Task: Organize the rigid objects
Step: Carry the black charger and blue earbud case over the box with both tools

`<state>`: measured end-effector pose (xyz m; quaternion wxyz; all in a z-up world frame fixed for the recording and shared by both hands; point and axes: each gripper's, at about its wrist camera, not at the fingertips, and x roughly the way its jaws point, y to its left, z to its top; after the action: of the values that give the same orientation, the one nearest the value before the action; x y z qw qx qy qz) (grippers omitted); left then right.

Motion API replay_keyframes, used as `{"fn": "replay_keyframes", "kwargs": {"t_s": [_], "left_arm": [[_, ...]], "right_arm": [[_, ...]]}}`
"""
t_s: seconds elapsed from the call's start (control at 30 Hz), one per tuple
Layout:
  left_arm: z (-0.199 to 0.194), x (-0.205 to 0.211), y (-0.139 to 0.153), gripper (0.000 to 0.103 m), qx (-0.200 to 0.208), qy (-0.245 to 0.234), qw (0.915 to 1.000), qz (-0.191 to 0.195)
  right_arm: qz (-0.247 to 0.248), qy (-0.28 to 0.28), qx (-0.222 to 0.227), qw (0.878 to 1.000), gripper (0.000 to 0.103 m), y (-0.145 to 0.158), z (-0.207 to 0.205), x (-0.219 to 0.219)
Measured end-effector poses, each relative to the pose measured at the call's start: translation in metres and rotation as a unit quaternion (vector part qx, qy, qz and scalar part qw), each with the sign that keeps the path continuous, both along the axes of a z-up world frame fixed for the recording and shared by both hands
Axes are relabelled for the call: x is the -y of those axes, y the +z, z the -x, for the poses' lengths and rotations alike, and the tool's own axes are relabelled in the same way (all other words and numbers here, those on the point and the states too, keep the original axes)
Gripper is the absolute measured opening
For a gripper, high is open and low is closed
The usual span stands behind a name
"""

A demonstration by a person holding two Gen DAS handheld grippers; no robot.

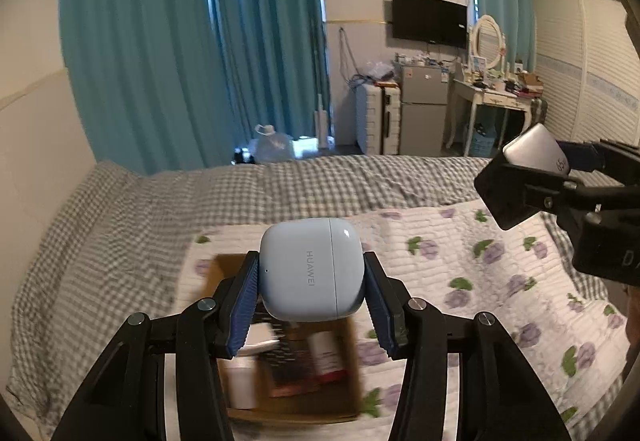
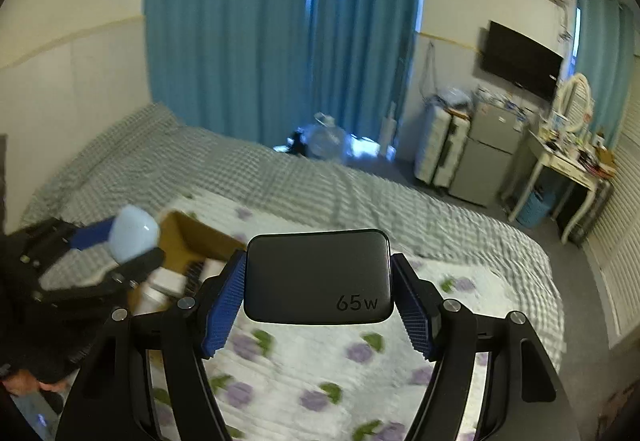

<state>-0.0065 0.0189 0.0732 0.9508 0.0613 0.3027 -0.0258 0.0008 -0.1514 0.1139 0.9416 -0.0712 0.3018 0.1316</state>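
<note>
The left gripper (image 1: 312,281) is clamped on a pale blue earbud case (image 1: 310,269), its blue ribbed pads pressing the case's two opposite sides, and it holds the case in the air directly above an open cardboard box (image 1: 344,381) lying on the floral quilt (image 1: 500,281). The box, just below and ahead of this gripper, already contains a few blurred items, among them something white and something with a red label.

The right gripper (image 2: 318,281) grasps a dark 65 W charger block (image 2: 318,275) by its narrow sides, raised over the quilt, with the box off to its left, near the other gripper.

Both things look light, hard and smooth-shelled. The earbud case is rounded and glossy, so it could probably slip or twist out if pinched off-centre; holding it across the middle of its flat faces seems safest, clear of the lid seam. The charger's flat, parallel sides should give the pads a steadier purchase.
</note>
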Motion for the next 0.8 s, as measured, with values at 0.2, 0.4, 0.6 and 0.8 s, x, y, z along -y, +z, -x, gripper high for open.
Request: {"fn": "replay_keyframes", "kwargs": {"t_s": [0.2,0.4,0.6,0.8], "left_arm": [[-0.006,-0.051,-0.013,0.051,-0.004,0.022,0.9997,-0.008],[-0.020,-0.088,-0.047,0.051,-0.034,0.037,0.9987,0.004],[-0.041,-0.097,-0.088,0.051,-0.073,0.029,0.9969,0.004],[-0.061,-0.094,-0.121,0.051,-0.105,0.020,0.9941,-0.014]], "right_arm": [[-0.006,0.053,-0.002,0.999,0.069,0.008,-0.009,-0.071],[-0.004,0.089,-0.035,0.995,0.069,-0.022,-0.034,-0.132],[-0.004,0.096,-0.075,0.993,0.069,-0.069,-0.064,-0.164],[0.004,0.088,-0.105,0.991,0.069,-0.114,-0.095,-0.172]]}}
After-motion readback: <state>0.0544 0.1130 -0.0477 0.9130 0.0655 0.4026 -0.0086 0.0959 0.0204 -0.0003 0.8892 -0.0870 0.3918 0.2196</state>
